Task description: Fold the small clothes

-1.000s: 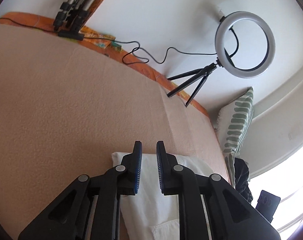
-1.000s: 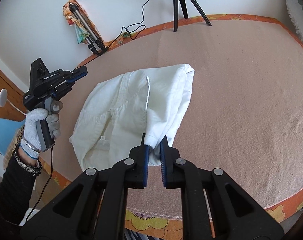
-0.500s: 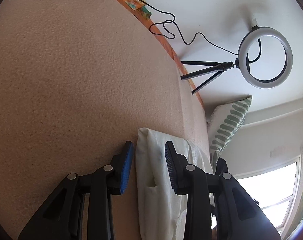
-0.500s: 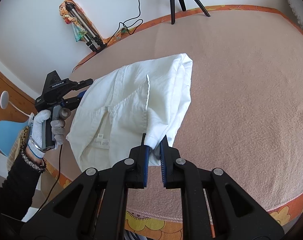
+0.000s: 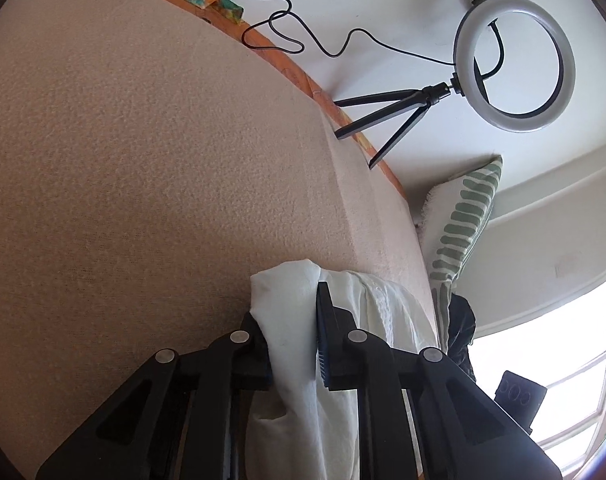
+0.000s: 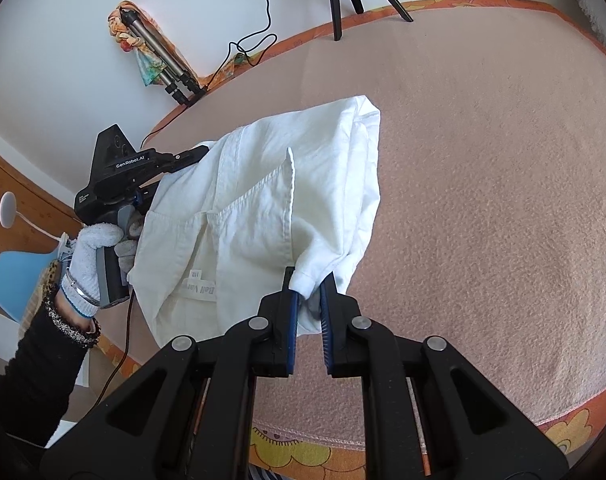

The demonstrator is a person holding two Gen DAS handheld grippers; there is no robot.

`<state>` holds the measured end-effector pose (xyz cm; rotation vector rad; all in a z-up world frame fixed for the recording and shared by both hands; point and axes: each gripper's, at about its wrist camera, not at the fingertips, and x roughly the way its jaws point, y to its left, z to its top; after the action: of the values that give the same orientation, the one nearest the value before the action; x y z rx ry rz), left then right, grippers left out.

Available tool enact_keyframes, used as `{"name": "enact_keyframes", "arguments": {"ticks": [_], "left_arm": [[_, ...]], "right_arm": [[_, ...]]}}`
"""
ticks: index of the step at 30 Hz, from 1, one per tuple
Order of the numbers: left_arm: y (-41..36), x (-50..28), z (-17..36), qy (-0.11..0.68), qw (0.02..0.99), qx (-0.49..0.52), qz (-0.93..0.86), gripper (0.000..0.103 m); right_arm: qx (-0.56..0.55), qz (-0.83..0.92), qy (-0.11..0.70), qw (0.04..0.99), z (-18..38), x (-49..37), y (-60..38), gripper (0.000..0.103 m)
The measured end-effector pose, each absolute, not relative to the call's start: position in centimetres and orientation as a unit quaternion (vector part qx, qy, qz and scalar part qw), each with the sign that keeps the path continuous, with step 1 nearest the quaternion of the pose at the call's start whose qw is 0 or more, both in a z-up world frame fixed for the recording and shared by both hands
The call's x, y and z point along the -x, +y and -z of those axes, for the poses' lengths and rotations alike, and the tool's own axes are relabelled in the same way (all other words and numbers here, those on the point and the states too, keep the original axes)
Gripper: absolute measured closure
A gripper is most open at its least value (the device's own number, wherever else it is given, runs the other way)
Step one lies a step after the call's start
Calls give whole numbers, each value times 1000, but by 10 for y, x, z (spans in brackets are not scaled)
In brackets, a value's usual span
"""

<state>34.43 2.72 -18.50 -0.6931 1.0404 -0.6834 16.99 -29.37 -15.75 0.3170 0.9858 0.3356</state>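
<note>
A small white shirt [image 6: 271, 204] lies partly lifted over the pinkish-beige blanket [image 6: 483, 200]. My right gripper [image 6: 308, 292] is shut on a cuff or corner of the shirt near the blanket's front edge. My left gripper [image 5: 291, 320] has a fold of the same shirt [image 5: 299, 360] between its fingers, which stand around it with the cloth draped over the left finger. In the right wrist view the left gripper [image 6: 191, 156] is held by a gloved hand at the shirt's far left edge.
A ring light on a black tripod [image 5: 511, 60] stands at the blanket's far edge with its cable [image 5: 287, 36]. A folded tripod wrapped in cloth [image 6: 155, 60] leans on the wall. A green-striped cushion [image 5: 459, 232] lies at the right.
My left gripper moved in onto the shirt's edge and closed from wide open around a fold of cloth. My right gripper kept its grip and hardly moved.
</note>
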Motion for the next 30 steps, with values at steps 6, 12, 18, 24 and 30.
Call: {"name": "enact_keyframes", "arguments": {"ticks": [6,12,18,24,30], "left_arm": [[20,-334,150,445,783,287,326,93],[-6,-338,118,421,792,271,351,94],[-61,-354,106,407,789,268,375,94],[-144,-376,92,393,789,245,404,94],[-213,-399,81,382,798,221,410,94]], "right_arm": [[-116,-154,449,873,140,-160,-284,92],[-87,-134,416,895,112,-156,-299,92],[-81,-97,394,910,87,-161,-349,93],[-61,-39,381,922,69,-180,-414,93],[-47,17,370,928,60,-210,-476,93]]}}
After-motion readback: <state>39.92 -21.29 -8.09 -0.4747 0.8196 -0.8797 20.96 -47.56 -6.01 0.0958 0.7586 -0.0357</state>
